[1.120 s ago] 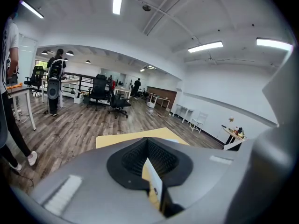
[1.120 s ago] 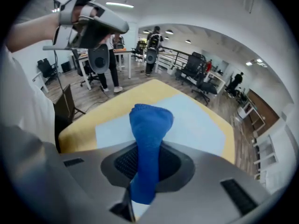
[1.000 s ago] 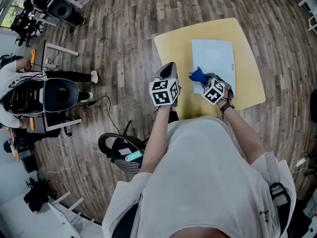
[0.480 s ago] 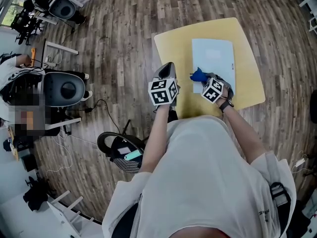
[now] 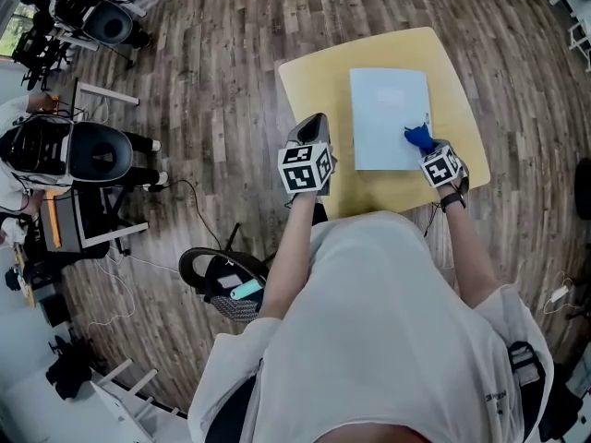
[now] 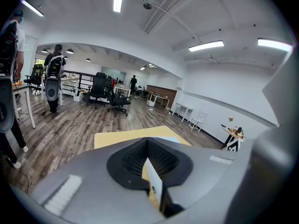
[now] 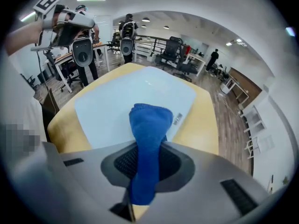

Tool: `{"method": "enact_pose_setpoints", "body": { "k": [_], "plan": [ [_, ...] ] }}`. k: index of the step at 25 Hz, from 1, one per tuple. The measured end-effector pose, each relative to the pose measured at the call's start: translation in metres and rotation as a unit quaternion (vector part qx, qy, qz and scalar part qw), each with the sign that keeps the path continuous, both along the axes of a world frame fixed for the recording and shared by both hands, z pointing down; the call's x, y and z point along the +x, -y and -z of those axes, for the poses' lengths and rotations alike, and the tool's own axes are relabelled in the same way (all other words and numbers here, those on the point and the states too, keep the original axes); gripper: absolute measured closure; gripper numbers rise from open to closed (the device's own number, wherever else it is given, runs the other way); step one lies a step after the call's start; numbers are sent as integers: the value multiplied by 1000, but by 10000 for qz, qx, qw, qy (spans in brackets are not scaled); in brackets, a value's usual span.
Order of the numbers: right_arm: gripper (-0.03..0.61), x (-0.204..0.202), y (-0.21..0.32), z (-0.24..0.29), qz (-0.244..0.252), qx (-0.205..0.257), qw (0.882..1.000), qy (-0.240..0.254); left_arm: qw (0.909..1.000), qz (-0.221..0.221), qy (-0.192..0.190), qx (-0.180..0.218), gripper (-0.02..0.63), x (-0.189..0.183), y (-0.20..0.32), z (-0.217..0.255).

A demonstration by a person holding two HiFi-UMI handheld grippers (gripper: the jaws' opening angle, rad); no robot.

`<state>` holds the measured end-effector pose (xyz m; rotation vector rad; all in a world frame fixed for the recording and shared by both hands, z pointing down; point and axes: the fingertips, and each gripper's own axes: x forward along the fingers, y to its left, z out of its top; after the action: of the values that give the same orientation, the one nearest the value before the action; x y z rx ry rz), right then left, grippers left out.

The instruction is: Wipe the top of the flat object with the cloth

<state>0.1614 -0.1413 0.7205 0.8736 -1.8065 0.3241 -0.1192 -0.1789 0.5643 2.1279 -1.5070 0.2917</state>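
Grippers: two, one in each of my hands, each bearing one cube with square markers.
Left gripper [image 5: 315, 124]: raised at the near left edge of the table, off the sheet. Its jaws are pressed together with nothing between them, as the left gripper view [image 6: 148, 146] shows.
Right gripper [image 5: 424, 144]: low at the near right corner of the sheet, its jaws pinching the cloth, seen plainly in the right gripper view [image 7: 147, 153].
Cloth [image 5: 418, 137]: one, deep blue, bunched into a thick fold. It sticks out past the jaw tips, and its free end [image 7: 149, 122] lies over the sheet's near right part.
Flat object [image 5: 388, 109]: one pale blue rectangular sheet lying flat, its long side running away from me. One small label sits by its right edge.
Table [image 5: 314, 81]: one, yellow, with rounded corners; the sheet covers its middle and right.
Floor [image 5: 212, 72]: grey-brown wood planks.
Office chairs [image 5: 92, 150]: three dark ones to my left, well apart from the table.
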Motion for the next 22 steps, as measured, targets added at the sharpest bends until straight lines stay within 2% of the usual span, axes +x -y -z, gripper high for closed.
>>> {"method": "enact_pose_setpoints", "body": {
  "k": [4, 10, 13, 16, 19, 22],
  "plan": [
    [511, 23, 0, 0, -253, -55, 9996, -74, 10000, -44, 16, -4, 609, 2, 1, 2],
    [511, 11, -2, 0, -57, -17, 9997, -217, 10000, -10, 46, 9, 609, 0, -2, -1],
    [511, -26, -4, 13, 406, 68, 9992, -10, 10000, 51, 56, 17, 609, -4, 0, 4],
    [511, -84, -11, 25, 1055, 172, 9937, 351, 9999, 129, 62, 23, 609, -10, -1, 4],
    [511, -142, -22, 28, 1768, 211, 9822, 599, 9997, 235, 71, 45, 609, -17, -3, 4],
    [511, -184, -31, 21, 2466, 182, 9674, 536, 9994, 335, 85, 66, 609, -25, -5, 6]
  ]
}}
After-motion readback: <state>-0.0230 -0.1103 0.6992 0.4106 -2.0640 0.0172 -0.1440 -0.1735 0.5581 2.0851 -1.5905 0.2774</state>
